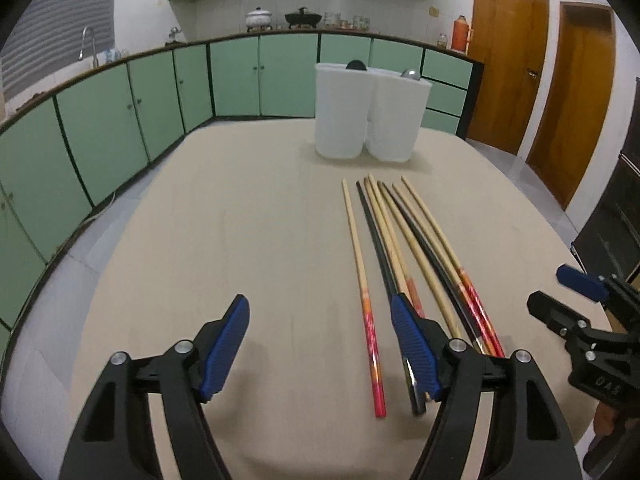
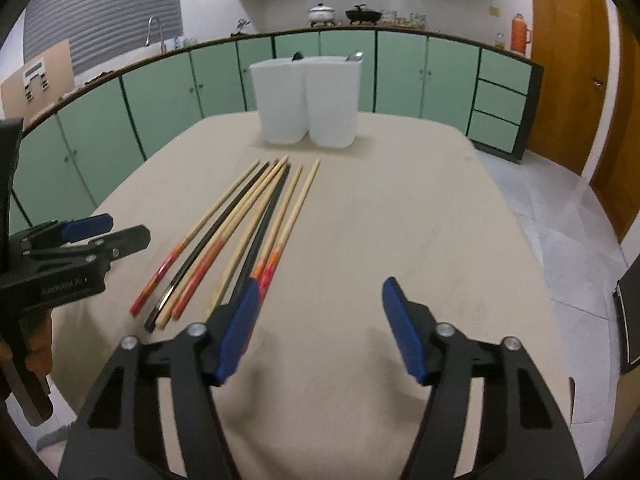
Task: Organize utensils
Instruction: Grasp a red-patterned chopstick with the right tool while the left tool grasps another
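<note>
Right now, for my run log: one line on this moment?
left claw open | right claw open | chopsticks on table | containers behind

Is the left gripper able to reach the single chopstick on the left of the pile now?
Probably yes: the left gripper is open, and the leftmost chopstick lies apart from the pile, between its fingers, uncovered.

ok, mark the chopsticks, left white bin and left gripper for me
chopsticks [image 2: 256,220], right wrist view, middle of the bundle's shafts.
left white bin [image 1: 341,116], left wrist view, front wall.
left gripper [image 1: 320,354], left wrist view, midway between the open fingertips.
</note>
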Motion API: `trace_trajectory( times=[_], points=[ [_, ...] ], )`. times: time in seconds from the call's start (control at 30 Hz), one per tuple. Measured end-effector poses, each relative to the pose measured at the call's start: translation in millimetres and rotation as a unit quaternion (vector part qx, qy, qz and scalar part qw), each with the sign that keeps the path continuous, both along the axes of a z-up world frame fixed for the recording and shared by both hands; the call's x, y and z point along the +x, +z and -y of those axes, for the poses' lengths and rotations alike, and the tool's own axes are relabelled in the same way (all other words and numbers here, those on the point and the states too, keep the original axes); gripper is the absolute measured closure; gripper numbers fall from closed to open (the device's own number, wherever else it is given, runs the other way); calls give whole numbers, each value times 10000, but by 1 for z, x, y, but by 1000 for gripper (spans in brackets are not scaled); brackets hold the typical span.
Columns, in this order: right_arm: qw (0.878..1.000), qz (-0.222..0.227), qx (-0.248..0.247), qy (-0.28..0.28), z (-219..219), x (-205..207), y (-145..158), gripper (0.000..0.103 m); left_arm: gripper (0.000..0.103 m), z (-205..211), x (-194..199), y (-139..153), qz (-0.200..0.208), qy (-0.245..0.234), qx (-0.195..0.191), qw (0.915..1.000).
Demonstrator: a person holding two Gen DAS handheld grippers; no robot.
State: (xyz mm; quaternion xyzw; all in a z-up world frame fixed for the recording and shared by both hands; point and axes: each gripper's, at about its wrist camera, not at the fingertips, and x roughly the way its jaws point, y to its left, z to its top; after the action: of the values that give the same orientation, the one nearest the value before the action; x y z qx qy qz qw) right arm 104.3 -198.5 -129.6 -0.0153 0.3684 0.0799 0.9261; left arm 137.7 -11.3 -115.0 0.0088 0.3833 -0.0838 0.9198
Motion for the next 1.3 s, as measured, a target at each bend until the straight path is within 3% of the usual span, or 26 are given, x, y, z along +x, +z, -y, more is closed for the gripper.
trace_trajectory(
  times=[0.43,1.03,1.3],
  points=[
    [9994,-76,330,39,-5,-14,-11,61,40,-6,-13,-9,172,212,13,9996],
    [9992,-196,78,333,-26,-14,-22,79,41,-3,-20,-15,344,162,168,9991],
    [9996,-247,93,93,-16,-9,-24,91,41,-3,-19,-15,324,172,175,9992]
  ],
)
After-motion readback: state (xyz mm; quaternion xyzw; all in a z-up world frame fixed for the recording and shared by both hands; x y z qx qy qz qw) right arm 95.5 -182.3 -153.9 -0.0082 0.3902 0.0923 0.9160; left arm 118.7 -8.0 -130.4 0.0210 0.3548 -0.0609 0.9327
